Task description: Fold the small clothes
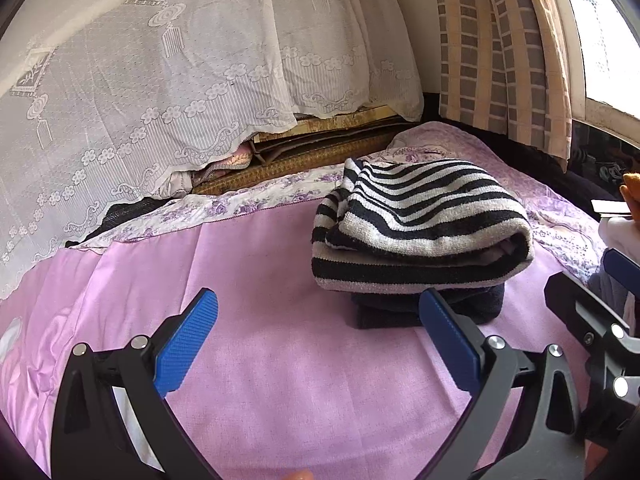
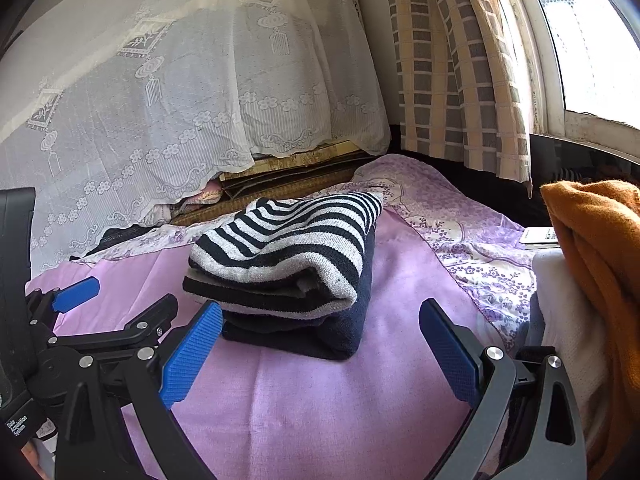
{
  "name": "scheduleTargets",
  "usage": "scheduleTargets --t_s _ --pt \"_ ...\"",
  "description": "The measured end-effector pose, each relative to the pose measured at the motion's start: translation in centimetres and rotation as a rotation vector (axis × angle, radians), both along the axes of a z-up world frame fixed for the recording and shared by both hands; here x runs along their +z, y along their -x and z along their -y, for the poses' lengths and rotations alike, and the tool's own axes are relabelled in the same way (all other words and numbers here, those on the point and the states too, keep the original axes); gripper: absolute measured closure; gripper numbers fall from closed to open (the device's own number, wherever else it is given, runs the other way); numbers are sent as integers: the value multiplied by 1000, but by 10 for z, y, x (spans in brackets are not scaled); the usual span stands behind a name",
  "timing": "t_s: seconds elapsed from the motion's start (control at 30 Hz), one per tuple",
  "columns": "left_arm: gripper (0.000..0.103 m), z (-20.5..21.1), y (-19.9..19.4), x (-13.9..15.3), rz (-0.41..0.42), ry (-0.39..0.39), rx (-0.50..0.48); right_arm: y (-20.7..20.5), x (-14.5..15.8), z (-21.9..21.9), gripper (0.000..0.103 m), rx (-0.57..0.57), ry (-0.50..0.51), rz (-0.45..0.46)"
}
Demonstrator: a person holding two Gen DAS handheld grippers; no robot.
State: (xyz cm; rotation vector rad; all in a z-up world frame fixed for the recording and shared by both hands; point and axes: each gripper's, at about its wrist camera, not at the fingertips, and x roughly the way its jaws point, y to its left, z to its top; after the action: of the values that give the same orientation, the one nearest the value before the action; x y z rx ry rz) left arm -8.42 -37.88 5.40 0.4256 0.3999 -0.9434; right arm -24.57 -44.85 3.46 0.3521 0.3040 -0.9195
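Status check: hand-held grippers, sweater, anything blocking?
Left hand-held gripper open, empty. Right hand-held gripper open, empty. Striped sweater folded on pink sheet. Nothing blocking.

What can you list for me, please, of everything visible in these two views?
Striped garment: one, black and white, folded, on top of dark garment.
Dark garment: one, navy-black, folded, on sheet.
Sheet: one, pink, covers bed.
Floral cloth: one, purple-white, behind and right of stack.
Lace curtain: one, white, far side.
Checked curtain: one, beige-grey, by window.
Orange cloth: one, right edge.
Left gripper: open, empty, in front of stack.
Right gripper: open, empty, in front of stack.
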Motion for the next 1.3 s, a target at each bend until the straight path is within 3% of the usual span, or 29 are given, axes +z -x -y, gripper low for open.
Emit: scheduleTargets --t_s 0.33,1.3 --pt "5 -29 14 6 40 -6 9 9 0 -28 4 35 38 -7" --pt "5 -27 11 5 25 1 11 9 0 -33 4 59 50 12"
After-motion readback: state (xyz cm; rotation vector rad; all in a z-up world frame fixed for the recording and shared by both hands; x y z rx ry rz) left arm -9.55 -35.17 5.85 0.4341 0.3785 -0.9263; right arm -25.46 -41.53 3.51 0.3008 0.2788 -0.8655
